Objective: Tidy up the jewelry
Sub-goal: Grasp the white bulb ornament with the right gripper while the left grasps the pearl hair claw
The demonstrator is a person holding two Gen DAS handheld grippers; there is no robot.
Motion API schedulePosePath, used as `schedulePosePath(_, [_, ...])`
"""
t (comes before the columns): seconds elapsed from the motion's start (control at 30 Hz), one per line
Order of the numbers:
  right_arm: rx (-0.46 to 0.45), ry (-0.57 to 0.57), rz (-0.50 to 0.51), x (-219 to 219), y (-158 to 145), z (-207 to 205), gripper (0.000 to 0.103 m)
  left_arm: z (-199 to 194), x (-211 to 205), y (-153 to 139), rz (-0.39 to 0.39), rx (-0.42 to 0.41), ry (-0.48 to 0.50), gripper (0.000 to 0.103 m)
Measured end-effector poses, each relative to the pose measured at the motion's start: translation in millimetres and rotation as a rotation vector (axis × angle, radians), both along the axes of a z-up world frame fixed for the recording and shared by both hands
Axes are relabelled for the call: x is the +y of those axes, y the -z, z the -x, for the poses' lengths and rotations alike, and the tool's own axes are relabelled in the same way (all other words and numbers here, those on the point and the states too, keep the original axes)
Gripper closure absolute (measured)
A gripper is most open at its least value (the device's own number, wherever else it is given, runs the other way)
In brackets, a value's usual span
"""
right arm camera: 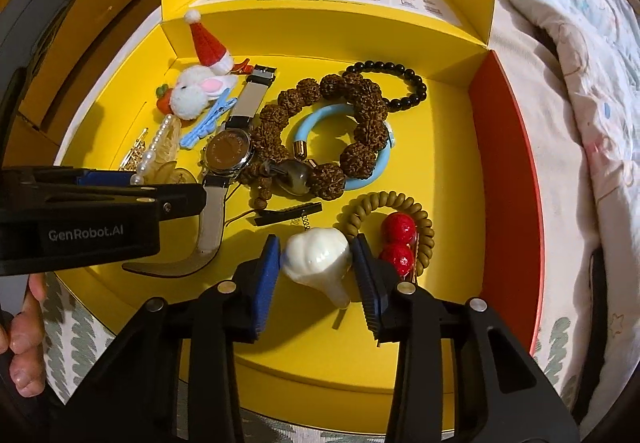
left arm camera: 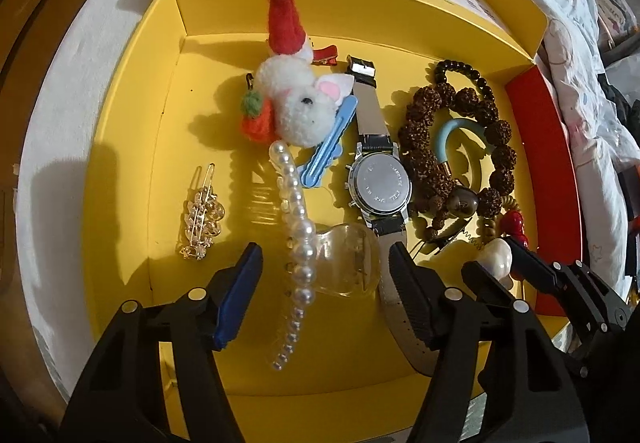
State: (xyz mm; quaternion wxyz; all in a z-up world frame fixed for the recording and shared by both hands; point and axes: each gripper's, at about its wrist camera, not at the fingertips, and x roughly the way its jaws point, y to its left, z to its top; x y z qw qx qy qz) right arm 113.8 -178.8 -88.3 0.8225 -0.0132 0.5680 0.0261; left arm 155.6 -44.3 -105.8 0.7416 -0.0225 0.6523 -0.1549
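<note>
An open yellow box (left arm camera: 132, 171) (right arm camera: 400, 307) holds the jewelry. My left gripper (left arm camera: 322, 283) points down into it and stands open astride a pearl-lined clear claw clip (left arm camera: 298, 239); neither of its pads touches the clip. In the right wrist view the left gripper (right arm camera: 192, 199) shows side-on at the left edge. My right gripper (right arm camera: 316, 263) (left arm camera: 502, 261) is shut on a white shell-shaped clip (right arm camera: 316, 255) (left arm camera: 498, 257), with a pad against each side of it. Nearby lie a watch (left arm camera: 380, 187) (right arm camera: 228, 155), a brown bead bracelet (right arm camera: 360, 131) and a crystal hair clip (left arm camera: 200, 219).
Also in the box: a plush bunny clip (left arm camera: 304, 111), a Santa-hat clip (left arm camera: 284, 23), a blue clip (left arm camera: 324, 147), a light blue bangle (right arm camera: 372, 171), a black bead bracelet (right arm camera: 396, 83), red balls on a coil tie (right arm camera: 398, 239). A red box wall (right arm camera: 504, 163) borders bedding (right arm camera: 580, 63). A person's fingers (right arm camera: 24, 323) show at the lower left.
</note>
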Motion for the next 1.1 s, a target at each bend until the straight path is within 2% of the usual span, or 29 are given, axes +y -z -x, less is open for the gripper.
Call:
schedulePosePath(0.17, [-0.003, 0.003, 0.000, -1, 0, -1, 0.065, 0, -3, -1, -0.006, -0.008, -0.007, 0.041])
schedulePosePath(0.33, [0.004, 0.009, -0.032, -5, 0, -2, 0.065, -1, 4, -2, 0.000, -0.012, -0.022, 0.057])
schedulePosePath(0.53, [0.001, 0.020, -0.043, -6, -1, -1, 0.065, -1, 10, -3, -0.006, -0.022, -0.019, 0.063])
schedulePosePath(0.77, [-0.015, 0.041, -0.056, -14, -7, 0, 0.065, 3, 10, -6, -0.004, -0.029, -0.024, 0.063])
schedulePosePath(1.1, [-0.055, 0.061, -0.123, -27, -29, 7, 0.065, 12, 13, -32, 0.012, -0.100, -0.027, 0.063])
